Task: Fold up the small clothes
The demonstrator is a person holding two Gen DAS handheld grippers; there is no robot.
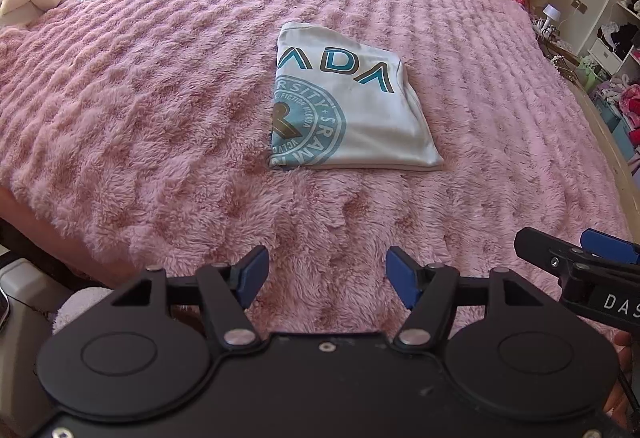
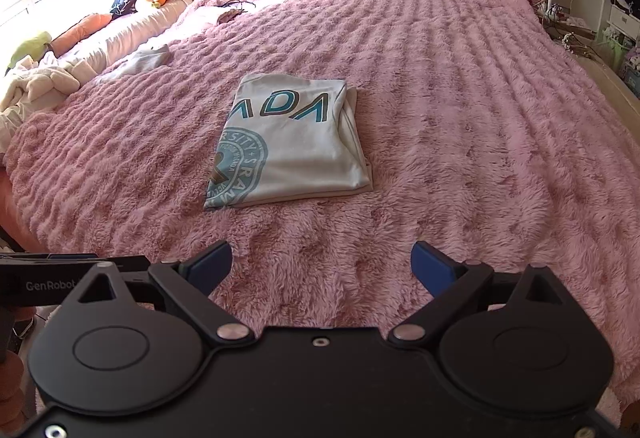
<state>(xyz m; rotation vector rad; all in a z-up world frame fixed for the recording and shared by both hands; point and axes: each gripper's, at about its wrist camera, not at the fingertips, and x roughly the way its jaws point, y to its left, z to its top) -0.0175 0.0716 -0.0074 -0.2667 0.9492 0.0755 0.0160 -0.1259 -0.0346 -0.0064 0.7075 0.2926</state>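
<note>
Lying as a neat folded rectangle on the pink blanket (image 1: pixel 160 110), the white shirt (image 1: pixel 352 110) looks finished, so this piece seems done; a pale garment (image 2: pixel 148 58) at the far left of the bed may be left to fold, though I cannot tell its state. Both the left gripper (image 1: pixel 328 274) and right gripper (image 2: pixel 322 266) hang at the near edge, jaws spread and holding nothing, with the shirt well apart, ahead of them.

One folded shirt (image 1: pixel 352 106), two grippers (image 1: pixel 327 274), one blanket (image 1: pixel 140 110).
</note>
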